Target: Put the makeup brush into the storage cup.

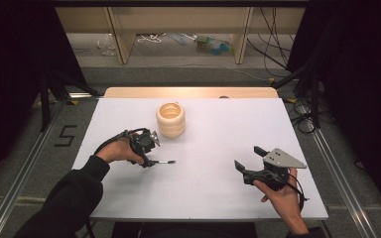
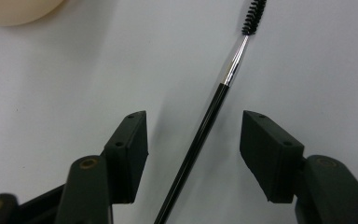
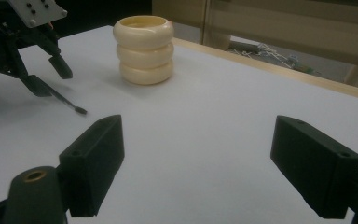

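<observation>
White and matte, the table top [image 1: 203, 188] sits lit among dark surroundings, with a wooden edge along its far side and cables on the floor beyond. Toward the far side stands a cream ribbed holder [image 1: 170, 119], shaped like three stacked rings and open at the top. Just nearer than the holder and a little to its left, the person's left hand [image 1: 118, 150] holds the left gripper [image 1: 150, 151] low over the table. Its jaws stand apart, one on each side of a thin black brush [image 2: 205, 126] that lies flat on the white surface; neither jaw touches it. The brush has a black handle, a short silver neck and a small dark bristled tip [image 2: 253, 16], and that tip points away from the gripper, on the near right of the holder. Well apart from the holder, toward the table's near right corner, the right hand [image 1: 283, 196] carries the right gripper [image 1: 248, 158], its jaws spread wide with only bare table between them, facing toward the holder.
</observation>
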Available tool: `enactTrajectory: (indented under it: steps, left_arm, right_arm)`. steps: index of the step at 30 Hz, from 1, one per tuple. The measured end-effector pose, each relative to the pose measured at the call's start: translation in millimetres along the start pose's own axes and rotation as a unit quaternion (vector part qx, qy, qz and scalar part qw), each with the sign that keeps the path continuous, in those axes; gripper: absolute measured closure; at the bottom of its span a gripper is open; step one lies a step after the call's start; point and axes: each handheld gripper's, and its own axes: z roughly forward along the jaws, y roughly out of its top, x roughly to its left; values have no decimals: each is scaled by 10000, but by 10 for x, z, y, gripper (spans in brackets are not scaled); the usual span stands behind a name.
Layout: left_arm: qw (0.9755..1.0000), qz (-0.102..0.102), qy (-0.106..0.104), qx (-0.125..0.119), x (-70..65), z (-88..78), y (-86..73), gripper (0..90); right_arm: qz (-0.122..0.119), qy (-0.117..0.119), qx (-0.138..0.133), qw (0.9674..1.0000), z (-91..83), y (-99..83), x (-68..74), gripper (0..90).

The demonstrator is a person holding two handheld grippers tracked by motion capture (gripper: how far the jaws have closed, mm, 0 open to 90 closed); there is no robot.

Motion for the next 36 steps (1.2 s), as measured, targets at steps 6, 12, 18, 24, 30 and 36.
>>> enactTrajectory:
  steps: [6,12,18,24,30,36]
  left_arm:
    - [9999,118,-30,90,-16,30,15,512]
    - [9998,129,-72,125,-12,36,17,549]
    - [9997,160,-91,152,-14,41,16,594]
    - [9996,225,-89,174,-17,51,22,628]
    - [9994,244,-129,229,-19,66,24,673]
    - [9993,243,-165,245,-8,68,25,700]
  right_arm:
    - [76,58,28,10000,-2,0,13,187]
    - [71,52,40,10000,-1,0,15,187]
    - [66,59,39,10000,0,0,16,187]
    - [-15,37,-75,10000,15,-3,9,187]
    - [18,61,-55,10000,13,-2,14,187]
    - [43,87,-20,10000,10,-2,18,187]
